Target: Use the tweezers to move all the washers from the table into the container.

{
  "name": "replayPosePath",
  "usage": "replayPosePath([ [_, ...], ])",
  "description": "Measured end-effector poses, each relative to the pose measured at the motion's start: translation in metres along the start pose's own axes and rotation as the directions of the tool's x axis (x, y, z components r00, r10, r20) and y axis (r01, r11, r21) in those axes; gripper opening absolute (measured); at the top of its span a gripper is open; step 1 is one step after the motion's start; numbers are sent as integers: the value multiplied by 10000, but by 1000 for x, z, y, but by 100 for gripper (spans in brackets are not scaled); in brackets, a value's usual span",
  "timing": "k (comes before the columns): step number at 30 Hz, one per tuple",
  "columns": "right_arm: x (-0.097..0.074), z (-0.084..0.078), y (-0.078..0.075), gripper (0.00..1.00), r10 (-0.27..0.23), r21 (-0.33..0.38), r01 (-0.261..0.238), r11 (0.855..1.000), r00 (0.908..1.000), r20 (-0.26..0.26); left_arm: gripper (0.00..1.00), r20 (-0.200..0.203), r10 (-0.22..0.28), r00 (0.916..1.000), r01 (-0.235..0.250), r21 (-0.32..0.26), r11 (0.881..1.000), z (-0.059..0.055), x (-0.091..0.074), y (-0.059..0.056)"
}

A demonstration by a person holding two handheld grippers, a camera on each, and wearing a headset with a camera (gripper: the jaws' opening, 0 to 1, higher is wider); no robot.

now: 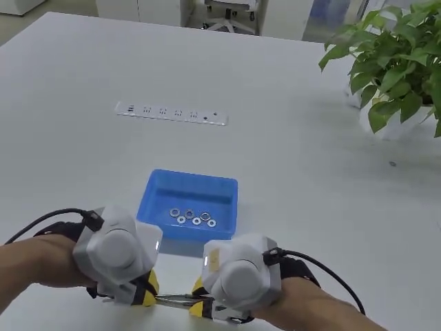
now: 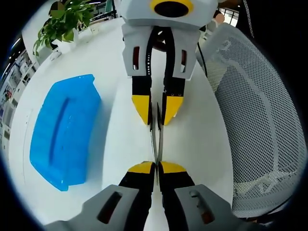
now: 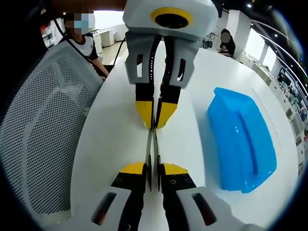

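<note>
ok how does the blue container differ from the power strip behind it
The container is blue, squarish and open-topped, with washers inside; the power strip is white, long, narrow and flat. The container lies nearer the camera, the power strip farther back on the table. Both rest on it.

Head view hides a lot: the tweezers mostly vanish behind the left gripper and right gripper, and just a sliver peeks out between them. The gripper housings cover the container's near edge. The washers are too tiny to count for sure. The plant runs off the right edge. From both gripper views, the container's walls block its inside.
</note>
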State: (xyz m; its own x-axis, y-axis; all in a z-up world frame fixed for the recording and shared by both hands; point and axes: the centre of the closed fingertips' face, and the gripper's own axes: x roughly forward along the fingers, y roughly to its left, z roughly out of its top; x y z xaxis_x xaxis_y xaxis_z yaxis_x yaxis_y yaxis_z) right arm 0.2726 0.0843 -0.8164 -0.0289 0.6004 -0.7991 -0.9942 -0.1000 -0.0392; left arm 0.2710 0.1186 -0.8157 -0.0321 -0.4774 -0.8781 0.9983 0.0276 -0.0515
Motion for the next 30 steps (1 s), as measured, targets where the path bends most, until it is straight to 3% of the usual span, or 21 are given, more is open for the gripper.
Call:
replayPosePath([
  [12, 0, 0, 2, 14, 18, 13, -18, 10000, 10000, -25, 8, -31, -19, 10000, 19, -15, 10000, 0, 0, -1],
  [18, -7, 2, -2, 18, -241, 41, 240, 9997, 9997, 47, 10, -91, 110, 9999, -110, -35, 9999, -2, -3, -1],
  [26, -28, 7, -12, 29, -750, 381, 735, 9966, 9964, 395, 19, 357, 592, 9976, -576, -458, 9973, 2, -20, 4],
  [30, -42, 7, -20, 34, -1189, 850, 1133, 9899, 9909, 636, 25, 895, 812, 9927, -724, -973, 9926, 8, -32, 4],
])
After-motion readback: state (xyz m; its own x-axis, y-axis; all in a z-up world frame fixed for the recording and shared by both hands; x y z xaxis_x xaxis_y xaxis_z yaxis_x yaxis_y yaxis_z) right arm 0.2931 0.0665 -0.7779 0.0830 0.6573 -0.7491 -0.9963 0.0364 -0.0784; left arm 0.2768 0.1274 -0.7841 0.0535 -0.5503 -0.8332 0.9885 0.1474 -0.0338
